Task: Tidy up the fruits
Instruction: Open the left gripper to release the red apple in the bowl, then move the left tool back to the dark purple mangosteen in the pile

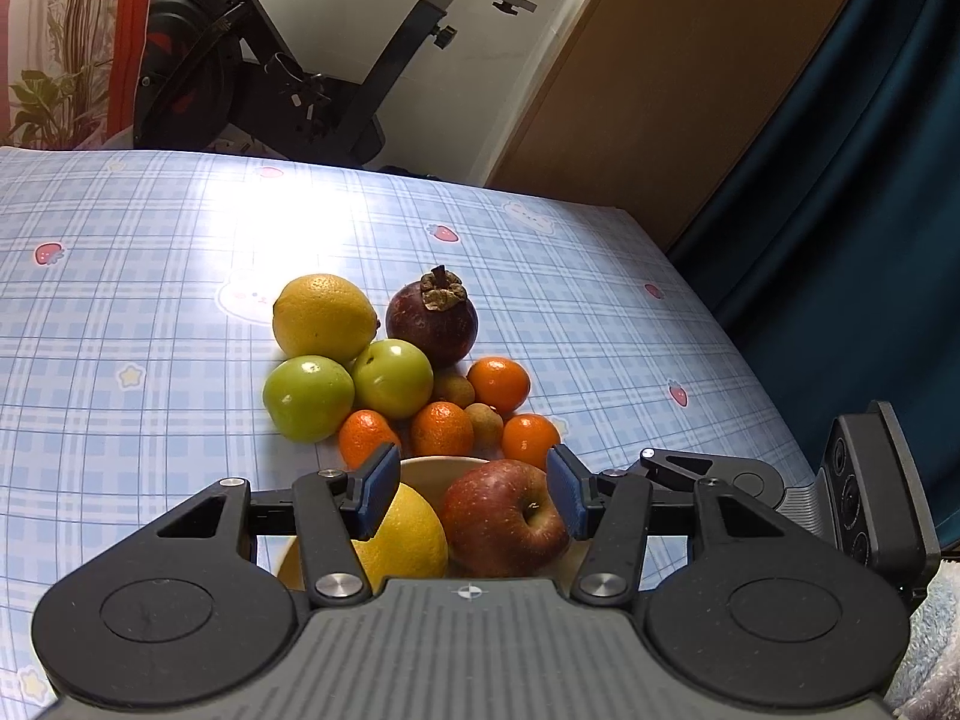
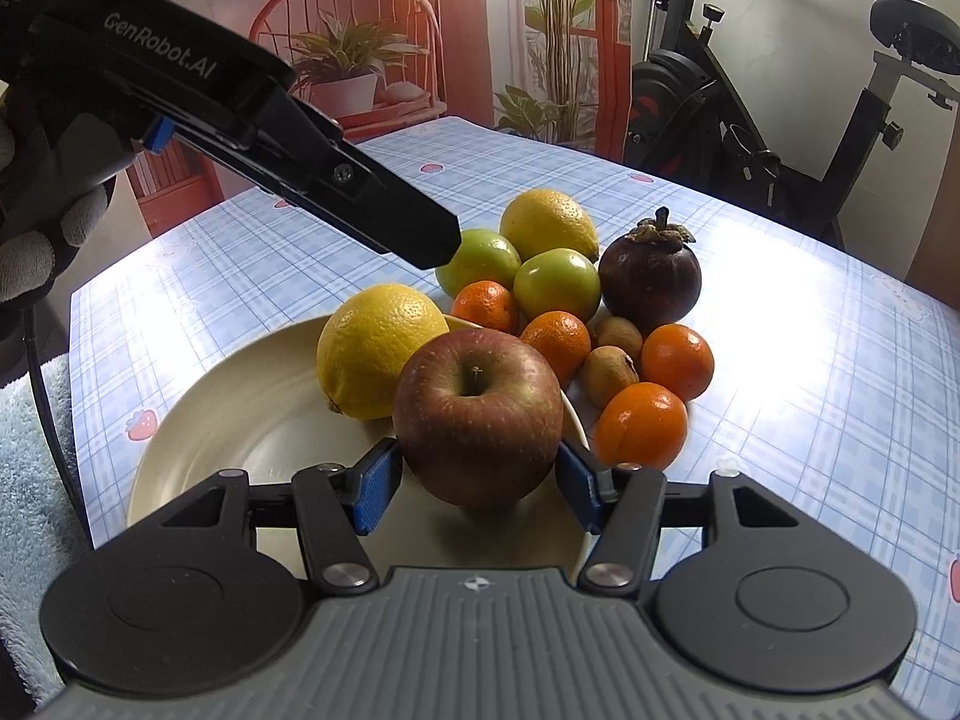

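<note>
A cream plate (image 2: 240, 420) holds a yellow lemon (image 2: 378, 348) and a red apple (image 2: 477, 408). My right gripper (image 2: 478, 480) is shut on the apple, one blue pad against each side, and the apple rests on the plate. My left gripper (image 1: 473, 492) hangs open over the plate (image 1: 432, 471), above the lemon (image 1: 408, 540) and apple (image 1: 504, 516), holding nothing. Just beyond the plate lie a second lemon (image 1: 324, 315), a dark mangosteen (image 1: 432, 324), two green fruits (image 1: 309, 396), several small oranges (image 1: 498, 384) and brown longans (image 1: 483, 420).
The table wears a blue checked cloth (image 1: 150, 300), with bare cloth around the pile. An exercise bike (image 1: 240, 60) stands past the far edge and a dark curtain (image 1: 840, 180) hangs on the right. A pale blue towel (image 2: 30, 450) and a gloved hand (image 2: 36, 228) are at the left.
</note>
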Tool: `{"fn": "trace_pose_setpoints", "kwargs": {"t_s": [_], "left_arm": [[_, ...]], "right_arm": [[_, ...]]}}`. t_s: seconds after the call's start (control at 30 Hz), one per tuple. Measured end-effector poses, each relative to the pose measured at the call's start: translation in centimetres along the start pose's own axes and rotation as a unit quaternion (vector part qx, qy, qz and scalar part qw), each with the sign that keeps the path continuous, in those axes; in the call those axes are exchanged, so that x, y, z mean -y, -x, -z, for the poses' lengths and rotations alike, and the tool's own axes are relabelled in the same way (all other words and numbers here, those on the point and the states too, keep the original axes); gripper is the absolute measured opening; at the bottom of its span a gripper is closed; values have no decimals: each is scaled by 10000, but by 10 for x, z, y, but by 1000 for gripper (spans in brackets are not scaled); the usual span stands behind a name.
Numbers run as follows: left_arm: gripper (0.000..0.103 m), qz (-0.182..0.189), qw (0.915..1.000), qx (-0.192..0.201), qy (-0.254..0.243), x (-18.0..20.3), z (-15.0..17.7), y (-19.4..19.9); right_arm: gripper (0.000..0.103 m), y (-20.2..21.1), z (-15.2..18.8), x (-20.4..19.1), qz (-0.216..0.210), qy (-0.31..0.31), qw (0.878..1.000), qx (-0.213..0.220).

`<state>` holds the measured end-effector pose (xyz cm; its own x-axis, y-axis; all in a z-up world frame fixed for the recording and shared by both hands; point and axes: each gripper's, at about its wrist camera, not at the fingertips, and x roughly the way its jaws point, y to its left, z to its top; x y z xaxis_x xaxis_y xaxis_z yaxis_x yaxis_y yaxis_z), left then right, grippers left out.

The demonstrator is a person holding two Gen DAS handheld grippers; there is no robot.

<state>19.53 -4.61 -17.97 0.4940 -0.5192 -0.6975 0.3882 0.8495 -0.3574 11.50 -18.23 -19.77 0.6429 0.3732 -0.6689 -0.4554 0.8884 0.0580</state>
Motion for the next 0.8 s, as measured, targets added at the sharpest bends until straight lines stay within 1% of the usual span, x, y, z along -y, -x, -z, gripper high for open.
{"fn": "trace_pose_setpoints", "kwargs": {"t_s": [0.03,0.1,0.17,0.27,0.4,0.57,0.7,0.8], "left_arm": [[57,-16,10000,14,5,-1,0,1],[57,-43,10000,35,5,-1,0,1],[57,-85,9999,66,-7,0,-1,1],[57,-173,9998,125,-59,1,-2,5],[58,-340,9991,258,-74,-1,-5,14],[58,-611,9966,559,-20,-10,-11,30],[58,-930,9918,869,-142,-14,-13,44],[58,-1128,9879,1025,-295,-14,-14,49]], "right_arm": [[62,1,0,-1,16,15,10000,7],[69,5,-1,-2,-14,12,10000,89],[72,6,-3,-3,-6,19,9999,115],[78,9,-5,-5,125,46,9998,145],[78,19,-8,2,132,-182,9994,268],[78,37,-12,15,255,-579,9966,528],[78,49,-15,28,357,-1012,9914,754],[77,53,-17,34,454,-1163,9886,844]]}}
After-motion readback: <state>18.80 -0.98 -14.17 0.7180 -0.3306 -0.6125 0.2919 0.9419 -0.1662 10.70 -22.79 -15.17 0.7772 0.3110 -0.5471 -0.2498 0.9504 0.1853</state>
